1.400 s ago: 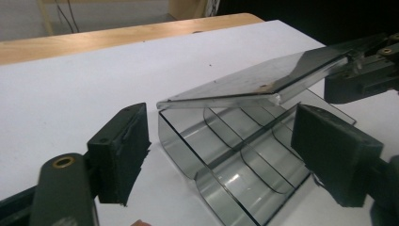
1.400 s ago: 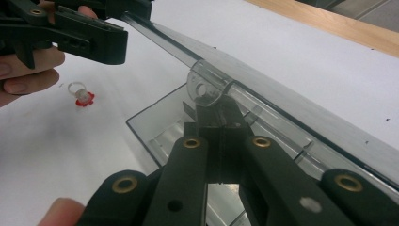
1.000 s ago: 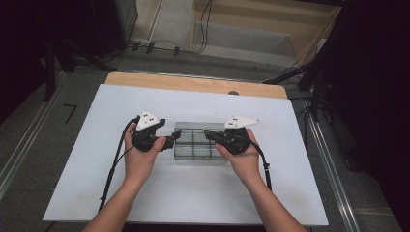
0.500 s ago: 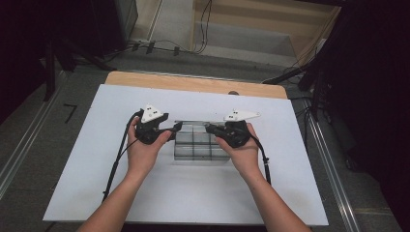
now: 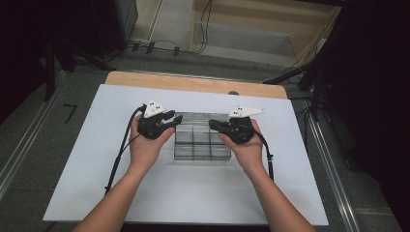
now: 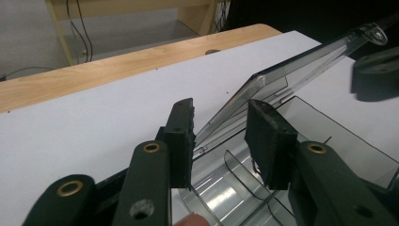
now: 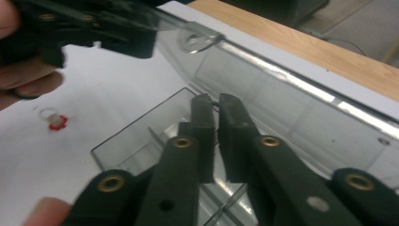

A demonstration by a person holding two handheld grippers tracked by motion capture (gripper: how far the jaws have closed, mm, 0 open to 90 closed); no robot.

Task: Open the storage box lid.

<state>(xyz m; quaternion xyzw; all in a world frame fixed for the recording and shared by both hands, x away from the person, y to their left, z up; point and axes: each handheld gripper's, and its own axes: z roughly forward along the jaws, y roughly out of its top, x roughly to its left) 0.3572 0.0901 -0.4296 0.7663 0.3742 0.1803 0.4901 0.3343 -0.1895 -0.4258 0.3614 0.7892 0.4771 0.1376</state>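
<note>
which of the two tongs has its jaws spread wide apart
The left tongs: their jaws stand well apart on either side of the raised lid of the clear plastic compartment box. The right tongs are nearly closed.

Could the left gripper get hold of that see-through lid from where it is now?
Probably yes. The left gripper is open, and the raised edge of the clear lid already runs between its jaws, with nothing blocking; closing should catch it.

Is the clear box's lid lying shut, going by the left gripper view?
No: the lid slants up, raised off the clear box.
</note>
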